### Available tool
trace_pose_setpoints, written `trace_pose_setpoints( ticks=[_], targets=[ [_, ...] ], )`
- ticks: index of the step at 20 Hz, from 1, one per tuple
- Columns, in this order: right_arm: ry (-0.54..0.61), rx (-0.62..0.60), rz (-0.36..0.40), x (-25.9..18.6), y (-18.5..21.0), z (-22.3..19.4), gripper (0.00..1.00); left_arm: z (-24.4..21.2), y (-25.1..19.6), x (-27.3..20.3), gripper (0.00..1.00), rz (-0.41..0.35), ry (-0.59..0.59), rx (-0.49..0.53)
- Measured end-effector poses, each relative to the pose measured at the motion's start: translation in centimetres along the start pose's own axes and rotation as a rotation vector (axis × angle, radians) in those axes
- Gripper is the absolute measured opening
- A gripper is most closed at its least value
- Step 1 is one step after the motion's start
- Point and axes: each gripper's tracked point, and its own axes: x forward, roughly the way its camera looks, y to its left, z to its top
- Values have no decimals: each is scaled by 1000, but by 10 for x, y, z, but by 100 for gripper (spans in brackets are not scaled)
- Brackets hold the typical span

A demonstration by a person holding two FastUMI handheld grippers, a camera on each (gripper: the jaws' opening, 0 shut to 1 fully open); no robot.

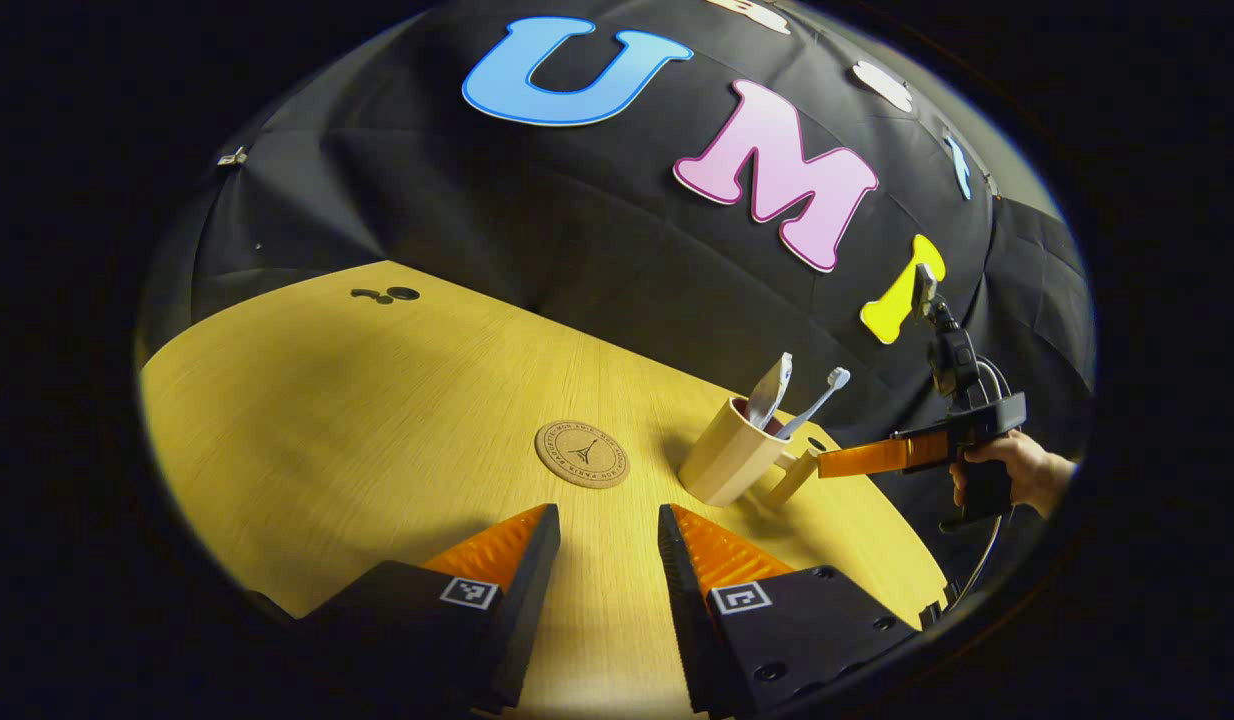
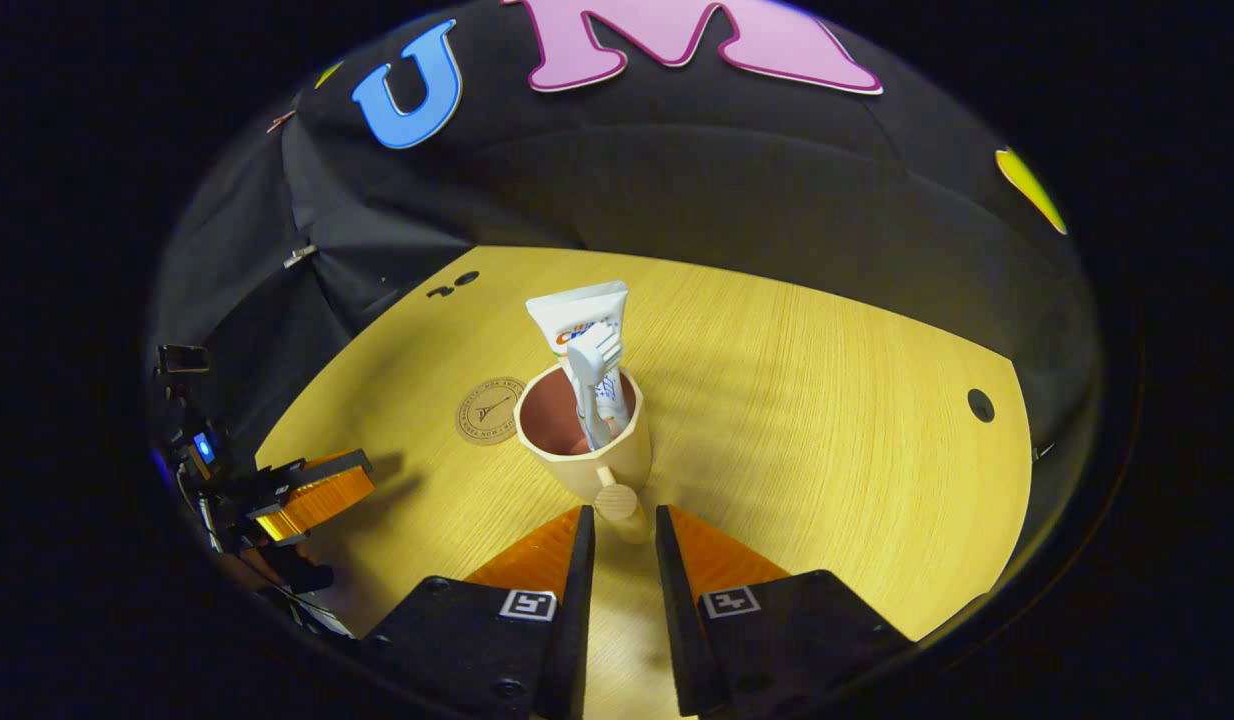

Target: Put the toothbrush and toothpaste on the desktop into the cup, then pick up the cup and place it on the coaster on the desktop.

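The right gripper (image 2: 622, 520) has its fingers spread just a little, straddling the stubby handle (image 2: 617, 503) that sticks out of the cup (image 2: 582, 440). Whether the pads actually press the handle is hard to call from here; they look right beside it, maybe touching. In the left gripper view that same tool (image 1: 812, 466) comes in from the table's right edge with a hand (image 1: 1012, 470) behind it, tips at the handle.

The cup looks like light plastic or bamboo composite, stiff, probably a bit slick on the sides, so the handle is the sensible spot to grab. Loaded with a tall tube, it's likely top-heavy, so it'd tip easily if lifted crooked.

Inside it stand the toothpaste (image 2: 582, 320) and the toothbrush (image 2: 595, 375), both leaning on the rim. Neither is heavy or fragile, but they could rattle around.

The left gripper (image 1: 609, 545) is wide open, holding nothing, hovering over the table (image 1: 307, 400) near its front edge.

The coaster (image 1: 581, 453) lies flat mid-table, just beside the cup but apart from it, toward the left. Looks like cork, so decent grip once the cup lands.

Count: one cup, one toothbrush, one toothpaste, one coaster, two grippers.
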Motion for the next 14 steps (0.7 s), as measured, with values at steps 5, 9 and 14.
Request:
trace_pose_setpoints(
  ticks=[5,9,14],
  targets=[
    [130,-74,-10,29,0,-8,40,-6,6,-5,63,13,17,2],
    [219,-102,-10,50,1,-17,40,-8,14,-10,63,25,21,-31],
    [325,-158,-17,70,-1,-26,40,-16,22,-15,63,38,34,-44]
  ],
)
